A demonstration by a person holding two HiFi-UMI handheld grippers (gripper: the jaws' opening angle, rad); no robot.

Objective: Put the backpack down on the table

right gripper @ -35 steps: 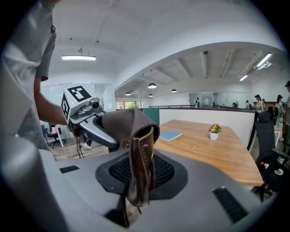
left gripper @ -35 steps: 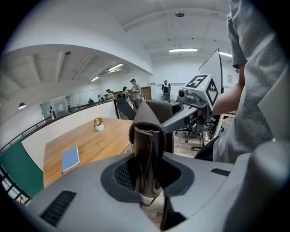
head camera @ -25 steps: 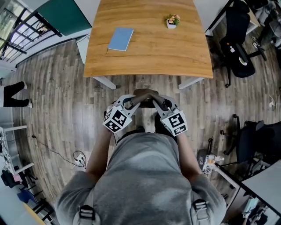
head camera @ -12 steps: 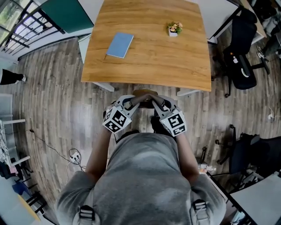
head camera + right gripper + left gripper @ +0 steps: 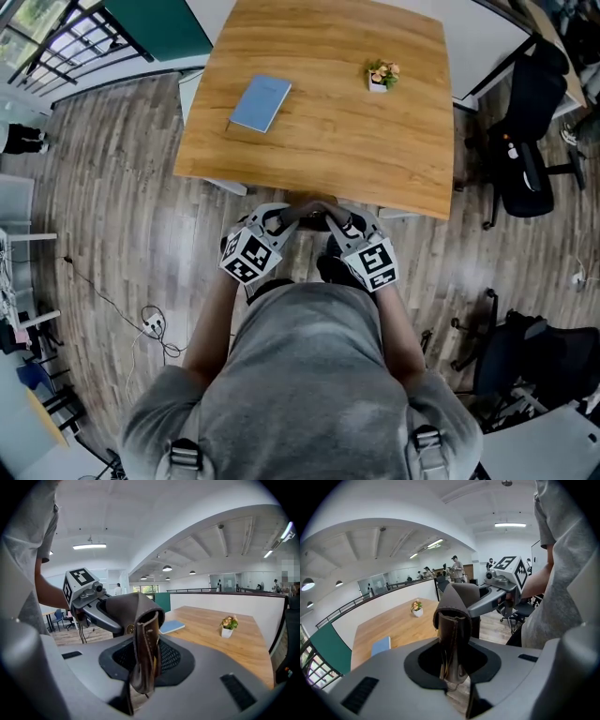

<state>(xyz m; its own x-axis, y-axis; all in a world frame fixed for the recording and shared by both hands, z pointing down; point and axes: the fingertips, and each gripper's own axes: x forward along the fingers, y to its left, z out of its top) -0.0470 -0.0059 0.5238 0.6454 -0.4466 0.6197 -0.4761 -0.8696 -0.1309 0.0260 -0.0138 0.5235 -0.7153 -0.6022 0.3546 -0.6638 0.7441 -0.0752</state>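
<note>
A brown leather backpack handle [image 5: 310,202] spans between my two grippers, just short of the wooden table's [image 5: 328,141] near edge. My left gripper [image 5: 292,215] is shut on the strap's left end [image 5: 452,634], which fills its jaws. My right gripper [image 5: 329,215] is shut on the other end [image 5: 146,644]. Each gripper view shows the other gripper, the right one [image 5: 502,588] and the left one [image 5: 88,603], close across the strap. The backpack's body hangs under the grippers and is mostly hidden; only a dark shape [image 5: 336,268] shows.
On the table lie a blue book [image 5: 260,103] at left and a small flower pot [image 5: 381,75] at far right. Black office chairs [image 5: 527,150] [image 5: 534,361] stand to the right. A power strip with a cable [image 5: 150,324] lies on the floor at left.
The table's near edge has come closer to the grippers and now sits at a slant in view. Both grippers stay together on the strap.
</note>
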